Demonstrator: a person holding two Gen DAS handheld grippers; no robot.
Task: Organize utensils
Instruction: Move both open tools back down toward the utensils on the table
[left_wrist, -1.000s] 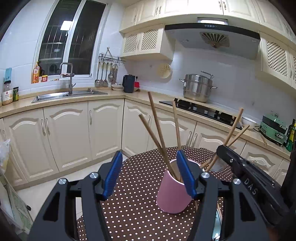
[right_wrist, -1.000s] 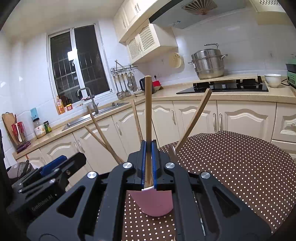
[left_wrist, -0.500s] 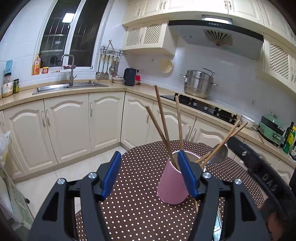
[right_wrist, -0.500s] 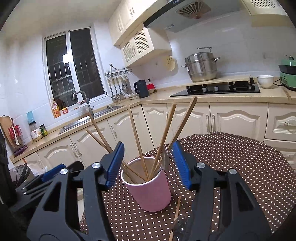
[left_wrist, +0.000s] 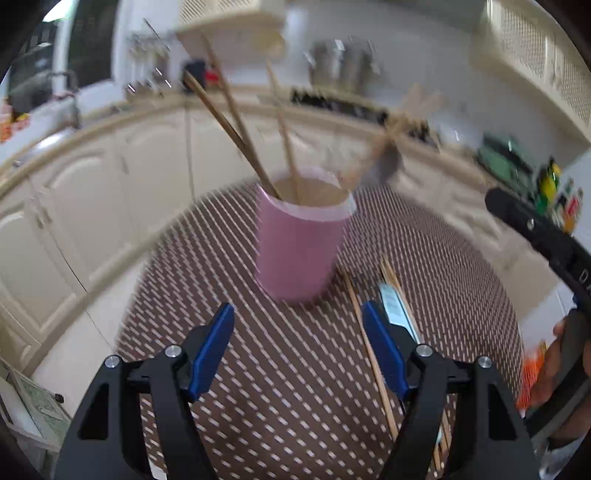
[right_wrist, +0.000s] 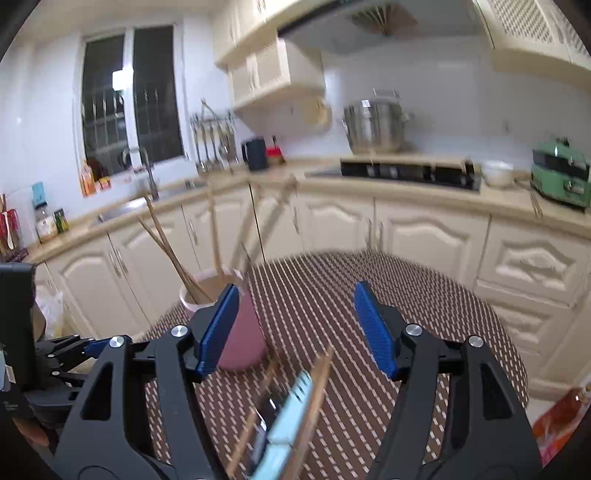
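A pink cup (left_wrist: 299, 243) stands on the brown dotted tablecloth (left_wrist: 258, 387) and holds several wooden chopsticks (left_wrist: 232, 133). It also shows in the right wrist view (right_wrist: 240, 343). My left gripper (left_wrist: 297, 350) is open and empty, just in front of the cup. My right gripper (right_wrist: 295, 325) is open and empty, to the right of the cup. Loose chopsticks (left_wrist: 369, 354) and a light blue handled utensil (right_wrist: 291, 417) lie on the cloth below the right gripper. Both views are blurred by motion.
Cream kitchen cabinets (right_wrist: 424, 236) and a counter curve behind the table. A steel pot (right_wrist: 373, 125) stands by the black hob (right_wrist: 410, 171). A green appliance (right_wrist: 559, 177) stands at the right. The sink (right_wrist: 125, 210) is at the left.
My right gripper let go of a chopstick into the cup, opened, and has moved right and back. Both views have tilted down toward the table and the loose utensils.
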